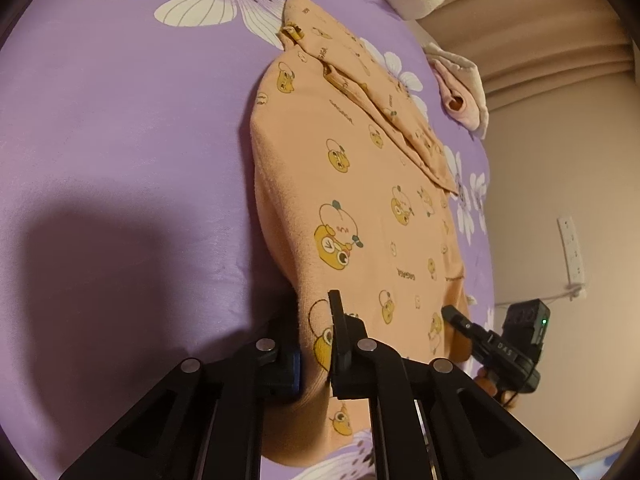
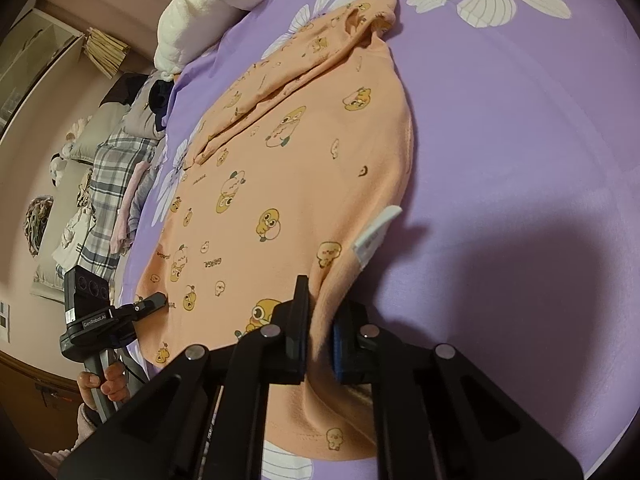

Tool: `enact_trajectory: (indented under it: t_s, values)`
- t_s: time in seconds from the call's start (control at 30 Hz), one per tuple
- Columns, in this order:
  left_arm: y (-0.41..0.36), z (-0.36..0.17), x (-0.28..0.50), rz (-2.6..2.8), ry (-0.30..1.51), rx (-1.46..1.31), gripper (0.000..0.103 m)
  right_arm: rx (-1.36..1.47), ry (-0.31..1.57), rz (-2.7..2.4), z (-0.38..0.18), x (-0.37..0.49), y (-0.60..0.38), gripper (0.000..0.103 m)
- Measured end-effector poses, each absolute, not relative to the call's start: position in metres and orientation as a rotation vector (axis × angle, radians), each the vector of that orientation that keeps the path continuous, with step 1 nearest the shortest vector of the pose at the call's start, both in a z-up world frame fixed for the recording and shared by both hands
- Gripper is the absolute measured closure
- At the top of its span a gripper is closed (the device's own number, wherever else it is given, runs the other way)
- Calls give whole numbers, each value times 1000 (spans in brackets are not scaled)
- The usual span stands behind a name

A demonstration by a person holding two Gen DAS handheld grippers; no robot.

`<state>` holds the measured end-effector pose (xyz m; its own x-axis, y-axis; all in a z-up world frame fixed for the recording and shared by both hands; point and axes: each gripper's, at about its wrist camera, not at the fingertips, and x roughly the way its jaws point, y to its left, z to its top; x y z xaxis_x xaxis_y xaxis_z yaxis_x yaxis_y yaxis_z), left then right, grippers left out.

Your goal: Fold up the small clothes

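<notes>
A small orange shirt with yellow cartoon prints [image 1: 344, 184] lies on a purple flowered bedsheet [image 1: 120, 140], one sleeve folded across its upper part. My left gripper [image 1: 316, 344] is shut on the shirt's near hem corner. My right gripper [image 2: 320, 340] is shut on the other hem corner of the same shirt [image 2: 304, 184], beside a white care label [image 2: 376, 236]. Each gripper shows in the other's view: the right gripper [image 1: 452, 312] at the shirt's right edge, the left gripper [image 2: 160, 300] at its left edge.
A cream plush blanket [image 2: 200, 12] lies at the head of the bed. A pink garment [image 1: 460, 96] lies on the bed's far edge. Plaid and other clothes [image 2: 108, 184] are piled beside the bed. A wall socket [image 1: 572, 248] is at right.
</notes>
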<state>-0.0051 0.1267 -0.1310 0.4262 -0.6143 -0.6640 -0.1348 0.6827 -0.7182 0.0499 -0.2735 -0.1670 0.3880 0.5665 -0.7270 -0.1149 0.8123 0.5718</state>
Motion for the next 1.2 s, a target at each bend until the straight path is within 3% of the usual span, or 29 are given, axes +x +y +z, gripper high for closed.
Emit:
enact_trajectory:
  t_s: [0.83, 0.9, 1.2]
  values:
    - [106, -85, 11, -494, 925, -735, 96, 484, 948, 538, -129, 44, -264, 95]
    - [105, -83, 12, -499, 913, -736, 101, 485, 937, 542, -127, 43, -265, 95]
    - [109, -80, 13, -503, 877, -763, 102, 494, 890, 546, -116, 40, -269, 95]
